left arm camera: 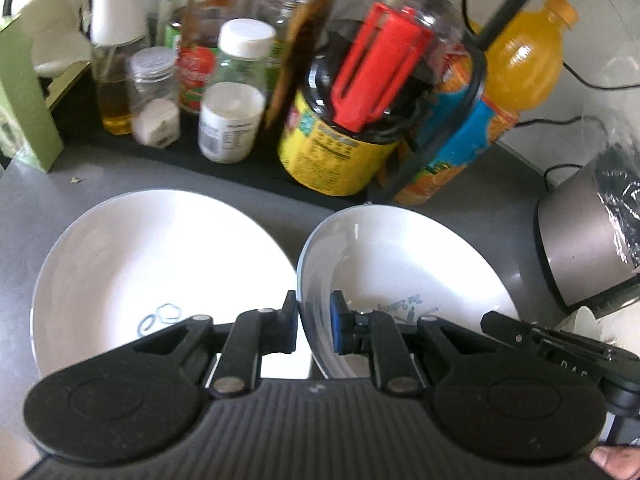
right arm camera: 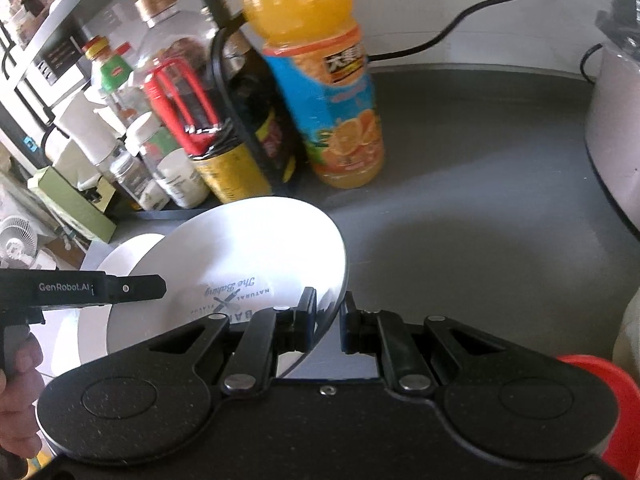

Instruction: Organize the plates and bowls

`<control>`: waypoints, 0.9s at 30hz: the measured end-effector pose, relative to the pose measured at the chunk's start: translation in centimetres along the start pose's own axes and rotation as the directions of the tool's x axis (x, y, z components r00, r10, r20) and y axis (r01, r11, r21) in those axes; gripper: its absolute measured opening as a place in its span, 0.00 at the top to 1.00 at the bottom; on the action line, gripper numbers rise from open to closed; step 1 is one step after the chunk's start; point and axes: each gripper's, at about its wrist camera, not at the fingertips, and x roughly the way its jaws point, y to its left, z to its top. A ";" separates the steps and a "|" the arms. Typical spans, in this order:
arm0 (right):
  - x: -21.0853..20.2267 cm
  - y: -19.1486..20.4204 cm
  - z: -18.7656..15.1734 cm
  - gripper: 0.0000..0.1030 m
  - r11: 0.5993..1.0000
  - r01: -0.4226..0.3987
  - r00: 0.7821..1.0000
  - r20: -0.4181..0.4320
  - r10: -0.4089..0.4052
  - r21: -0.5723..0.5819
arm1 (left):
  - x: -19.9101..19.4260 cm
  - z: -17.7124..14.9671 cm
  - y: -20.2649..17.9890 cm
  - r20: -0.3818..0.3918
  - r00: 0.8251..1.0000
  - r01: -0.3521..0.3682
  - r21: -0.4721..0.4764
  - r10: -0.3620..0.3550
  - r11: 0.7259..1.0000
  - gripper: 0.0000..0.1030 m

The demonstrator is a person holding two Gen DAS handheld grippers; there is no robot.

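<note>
Both grippers hold a white bowl (left arm camera: 408, 264) printed with "The Baking" lettering, tilted a little above the grey counter (right arm camera: 460, 200). My left gripper (left arm camera: 314, 312) is shut on the bowl's left rim, one pad inside the wall and one outside. My right gripper (right arm camera: 328, 308) is shut on the opposite rim of the same bowl (right arm camera: 248, 256). A wider white dish (left arm camera: 160, 256) with a small blue squiggle lies flat on the counter just left of the bowl. In the right wrist view the bowl partly covers this dish (right arm camera: 128, 256).
Behind the dishes, a black rack tray holds several bottles and jars, among them an orange juice bottle (right arm camera: 320, 80) and a dark jug with a red handle (left arm camera: 376, 76). A silver appliance (left arm camera: 580, 240) and a white pot (right arm camera: 616, 140) stand at the right. A green box (left arm camera: 24, 100) stands at the far left.
</note>
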 end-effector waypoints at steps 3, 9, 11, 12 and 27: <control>0.5 1.4 -0.2 0.89 1.000 -0.009 1.000 -0.008 0.009 -0.020 | -0.5 -0.1 1.3 0.007 1.000 -0.008 -0.013 0.008 1.000 0.86; 1.1 3.7 -0.9 0.88 0.999 -0.022 0.999 -0.023 0.022 -0.037 | -1.5 -0.4 4.0 0.015 1.000 -0.009 -0.041 0.009 0.999 0.86; 1.3 4.4 -1.0 0.88 0.999 -0.026 0.999 -0.027 0.025 -0.042 | -1.8 -0.6 4.8 0.018 1.000 -0.011 -0.045 0.012 0.999 0.86; 1.4 4.8 -1.0 0.88 0.999 -0.028 0.999 -0.030 0.026 -0.045 | -1.9 -0.7 5.2 0.018 1.000 -0.012 -0.051 0.013 0.999 0.86; 3.8 10.0 -1.8 0.88 0.992 -0.059 0.996 -0.080 0.050 -0.112 | -2.9 -1.6 10.8 0.036 0.998 -0.051 -0.144 0.057 0.988 0.87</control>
